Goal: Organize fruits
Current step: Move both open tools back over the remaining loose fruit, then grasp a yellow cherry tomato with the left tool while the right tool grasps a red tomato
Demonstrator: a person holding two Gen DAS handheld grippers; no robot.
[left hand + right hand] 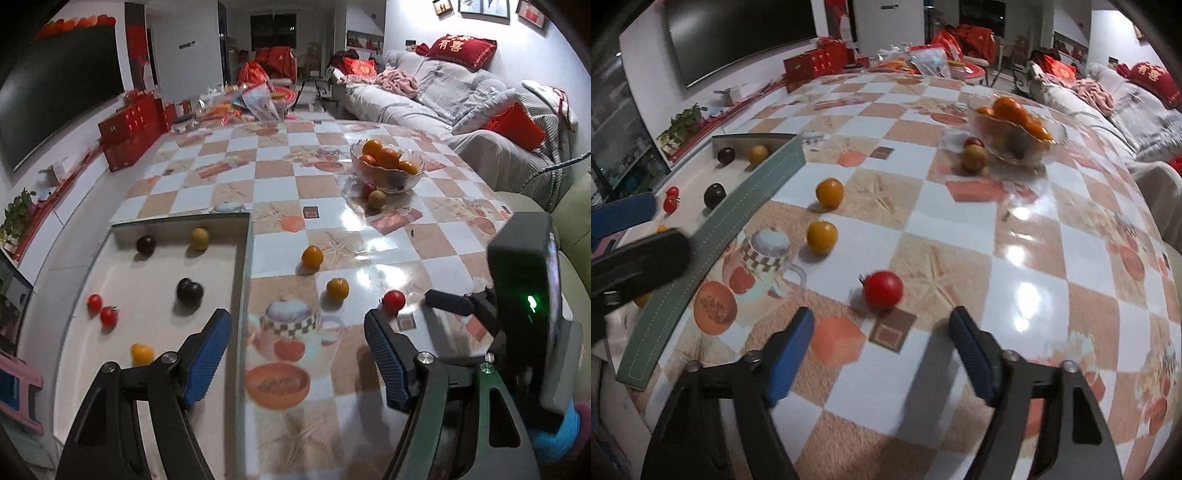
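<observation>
Left gripper (297, 354) hung open and empty at lower centre of its view, straddling the tray's near wall. Tray (248, 258) filled the left of that frame, holding 2 dark plums (190, 291), 2 small red tomatoes (101, 309) and 2 yellow fruits, apparently the sorted lot. Centre frame, 2 orange-yellow fruits (312, 256) lay loose on the checked tablecloth (280, 206), not yet moved. Glass bowl (388, 164) of oranges stood upper right, 2 fruits touching its foot. In the right wrist view, right gripper (881, 332) sat low centre, jaws apart and not on anything; red tomato (883, 290) lay just beyond the fingertips, aligned with the gap. Judged: lined up to take that tomato next, tray being its likely destination.
</observation>
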